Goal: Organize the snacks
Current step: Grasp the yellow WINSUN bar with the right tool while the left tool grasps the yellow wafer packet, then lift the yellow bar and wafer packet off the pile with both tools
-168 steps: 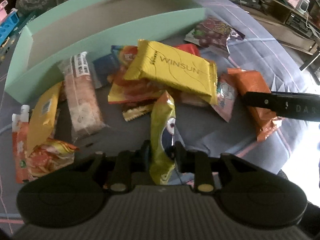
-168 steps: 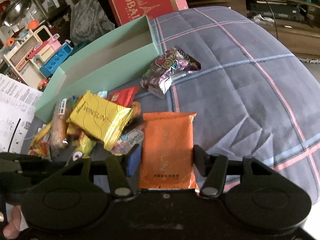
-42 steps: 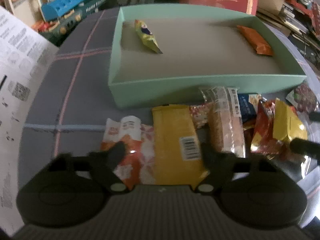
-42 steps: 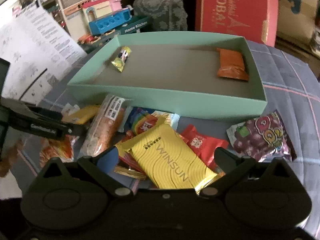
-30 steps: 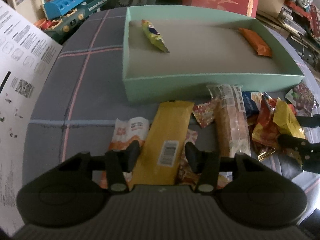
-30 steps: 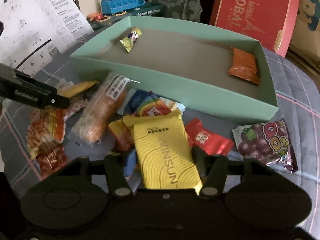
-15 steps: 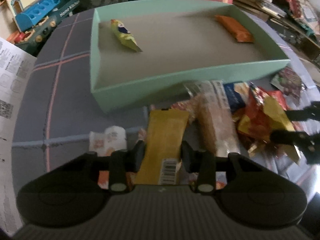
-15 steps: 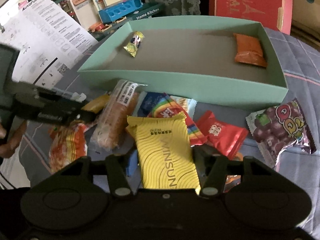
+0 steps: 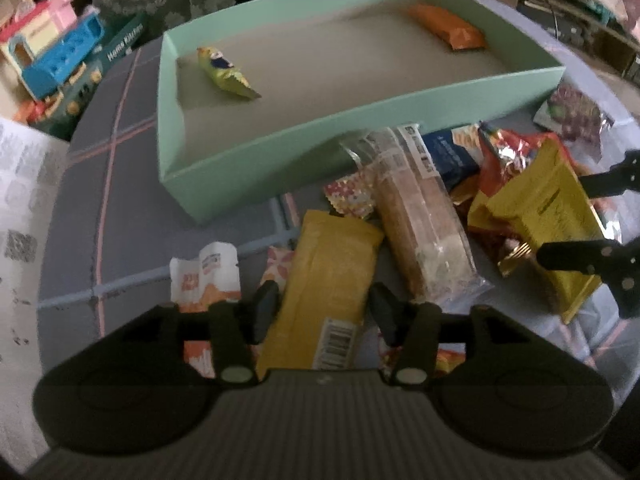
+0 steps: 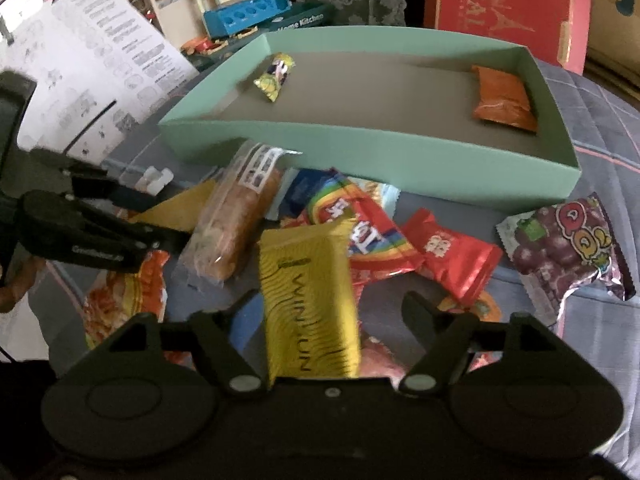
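Two snacks already lie in the mint-green box [image 9: 224,184]: a small green-yellow packet [image 9: 224,74] at upper left of the left wrist view, and an orange packet [image 9: 450,32] at upper right, well apart from each other. Below the box's near wall the rest of the pile sprawls over the grey checked cloth [image 9: 80,208]. At lower centre, the left gripper [image 9: 324,304] straddles a mustard-yellow packet with a barcode [image 9: 324,280]; its jaws are opening, the left pad close against the wrapper's edge, the right pad showing a small gap. Just right of it lies a clear-wrapped cake bar [image 9: 420,216], then a bright yellow packet [image 9: 544,216] at the right edge, between the right gripper's black fingers [image 9: 572,258].

Over to the right wrist view: the right gripper [image 10: 328,308] has its jaws opening, wide either side of that bright yellow packet [image 10: 308,292], neither pad touching it. To its right sit a rainbow-striped packet [image 10: 360,228], a red packet [image 10: 452,256] and a purple grape packet [image 10: 568,248] near the right edge.
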`<state>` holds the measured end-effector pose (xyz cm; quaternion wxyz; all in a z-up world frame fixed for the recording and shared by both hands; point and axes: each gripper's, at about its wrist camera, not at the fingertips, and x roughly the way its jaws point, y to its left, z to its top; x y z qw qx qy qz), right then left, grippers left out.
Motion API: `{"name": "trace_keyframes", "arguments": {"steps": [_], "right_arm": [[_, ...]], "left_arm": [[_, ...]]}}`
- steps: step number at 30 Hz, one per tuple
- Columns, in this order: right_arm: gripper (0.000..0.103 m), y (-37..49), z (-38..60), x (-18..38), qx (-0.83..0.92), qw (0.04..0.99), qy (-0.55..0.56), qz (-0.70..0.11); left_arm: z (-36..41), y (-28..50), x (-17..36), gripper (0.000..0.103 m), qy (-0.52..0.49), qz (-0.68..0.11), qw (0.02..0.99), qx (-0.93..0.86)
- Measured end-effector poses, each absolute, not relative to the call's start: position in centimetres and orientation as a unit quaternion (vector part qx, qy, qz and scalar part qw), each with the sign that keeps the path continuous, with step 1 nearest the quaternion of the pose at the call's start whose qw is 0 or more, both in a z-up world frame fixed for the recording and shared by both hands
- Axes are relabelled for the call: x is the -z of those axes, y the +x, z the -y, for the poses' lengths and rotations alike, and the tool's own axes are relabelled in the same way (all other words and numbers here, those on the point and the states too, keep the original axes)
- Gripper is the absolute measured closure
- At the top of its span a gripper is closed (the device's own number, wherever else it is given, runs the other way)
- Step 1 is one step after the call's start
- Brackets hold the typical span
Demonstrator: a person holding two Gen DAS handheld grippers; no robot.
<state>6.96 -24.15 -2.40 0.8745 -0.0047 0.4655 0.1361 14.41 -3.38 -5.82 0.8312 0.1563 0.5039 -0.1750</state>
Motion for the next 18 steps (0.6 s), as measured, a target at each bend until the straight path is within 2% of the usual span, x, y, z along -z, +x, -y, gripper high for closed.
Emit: {"name": "trace_keyframes", "arguments": {"steps": [8, 12, 15, 17, 18], "right_arm": [[0.026, 4.7, 21.7, 1.4, -0.086, 0.895, -0.065, -0.432], [0.026, 4.3, 20.7, 1.3, -0.082, 0.896, -0.079, -0.430], [0.026, 4.4, 19.8, 2.1, -0.082, 0.890, -0.098, -0.438], [0.033, 4.5, 19.2, 2.8, -0.082, 0.887, -0.112, -0.441], [0.043, 4.4, 19.1, 3.1, -0.079, 0.886, -0.120, -0.442]], "left_arm": [[3.5, 12.9, 5.7, 0.057, 0.155, -0.503, 0.833, 0.172], [2.8, 11.6, 5.5, 0.064, 0.125, -0.505, 0.834, 0.184], [2.1, 11.1, 5.4, 0.064, 0.105, -0.508, 0.836, 0.180], [1.7, 10.9, 5.4, 0.063, 0.096, -0.510, 0.836, 0.179], [1.7, 10.9, 5.4, 0.062, 0.095, -0.511, 0.836, 0.179]]}}
